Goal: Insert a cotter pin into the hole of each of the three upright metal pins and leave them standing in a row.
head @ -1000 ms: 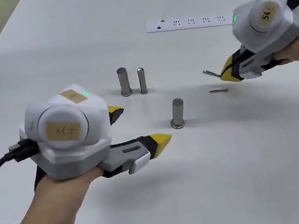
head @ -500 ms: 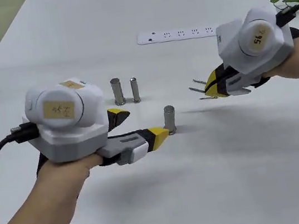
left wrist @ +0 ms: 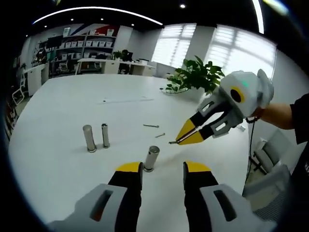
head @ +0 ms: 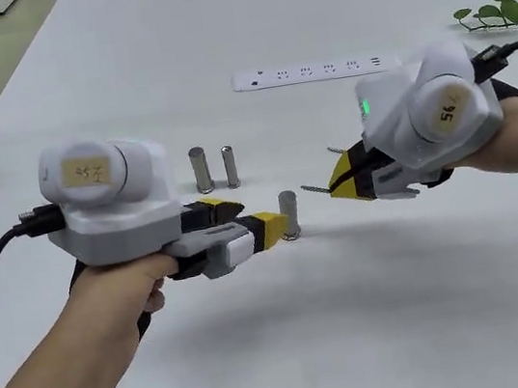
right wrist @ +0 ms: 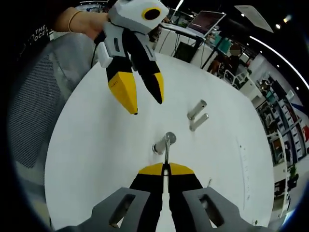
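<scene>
Now both have converged on the front metal pin (head: pixel 289 215) for insertion: left hand-held gripper (left wrist: pixel 159 168) open, right hand-held gripper (right wrist: pixel 165 169) pinching a cotter pin (right wrist: pixel 166 150).

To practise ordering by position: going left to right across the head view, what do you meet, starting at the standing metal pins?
back-left metal pin → back-right metal pin → front metal pin → cotter pin → right gripper → plant
</scene>
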The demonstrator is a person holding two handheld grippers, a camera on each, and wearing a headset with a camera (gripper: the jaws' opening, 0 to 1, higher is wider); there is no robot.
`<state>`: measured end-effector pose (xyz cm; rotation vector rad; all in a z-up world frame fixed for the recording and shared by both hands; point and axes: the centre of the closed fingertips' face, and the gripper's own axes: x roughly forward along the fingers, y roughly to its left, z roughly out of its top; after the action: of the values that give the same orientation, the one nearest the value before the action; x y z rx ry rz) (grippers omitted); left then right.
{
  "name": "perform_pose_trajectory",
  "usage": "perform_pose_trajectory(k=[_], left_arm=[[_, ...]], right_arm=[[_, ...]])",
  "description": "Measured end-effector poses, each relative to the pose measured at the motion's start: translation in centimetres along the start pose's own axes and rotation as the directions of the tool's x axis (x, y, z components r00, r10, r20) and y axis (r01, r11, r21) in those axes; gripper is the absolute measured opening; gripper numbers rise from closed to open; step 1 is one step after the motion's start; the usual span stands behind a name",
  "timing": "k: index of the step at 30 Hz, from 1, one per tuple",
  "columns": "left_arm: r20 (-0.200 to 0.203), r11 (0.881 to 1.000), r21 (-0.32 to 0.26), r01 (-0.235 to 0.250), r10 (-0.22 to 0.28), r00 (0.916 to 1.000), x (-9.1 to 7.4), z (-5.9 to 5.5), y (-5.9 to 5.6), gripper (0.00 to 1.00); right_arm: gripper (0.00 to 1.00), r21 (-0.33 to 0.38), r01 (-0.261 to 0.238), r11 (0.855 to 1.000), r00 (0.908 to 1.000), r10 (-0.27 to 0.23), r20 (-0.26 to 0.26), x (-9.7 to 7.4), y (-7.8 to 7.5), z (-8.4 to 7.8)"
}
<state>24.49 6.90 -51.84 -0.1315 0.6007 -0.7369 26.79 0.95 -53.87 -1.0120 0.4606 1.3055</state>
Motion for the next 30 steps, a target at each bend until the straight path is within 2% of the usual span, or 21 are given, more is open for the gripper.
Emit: perform_pose_trajectory(k=[4, 9, 16, 30], left_arm=[[0.020, 0.999, -0.042, 0.032, -0.031, 0.9993, 0.0, 0.3, -0.7, 0.27], [0.046, 0.992, -0.103, 0.078, -0.073, 0.9962, 0.1, 0.6, -1.4, 0.22], [0.044, 0.988, -0.128, 0.092, -0.087, 0.9953, 0.1, 0.3, -1.9, 0.19], [0.049, 0.983, -0.149, 0.105, -0.098, 0.9939, 0.2, 0.4, -2.1, 0.06]], right_arm=[[0.00, -0.025, 0.000, 1.000, 0.9997, 0.001, 0.026, -0.2, 0.7, 0.9], [0.00, -0.056, 0.018, 0.998, 0.9979, -0.014, 0.063, -0.3, 0.7, 1.6], [0.00, -0.081, 0.032, 0.996, 0.9950, -0.025, 0.097, -0.7, 1.5, 2.8], [0.00, -0.090, 0.027, 0.996, 0.9937, -0.017, 0.111, -0.2, 2.4, 3.8]])
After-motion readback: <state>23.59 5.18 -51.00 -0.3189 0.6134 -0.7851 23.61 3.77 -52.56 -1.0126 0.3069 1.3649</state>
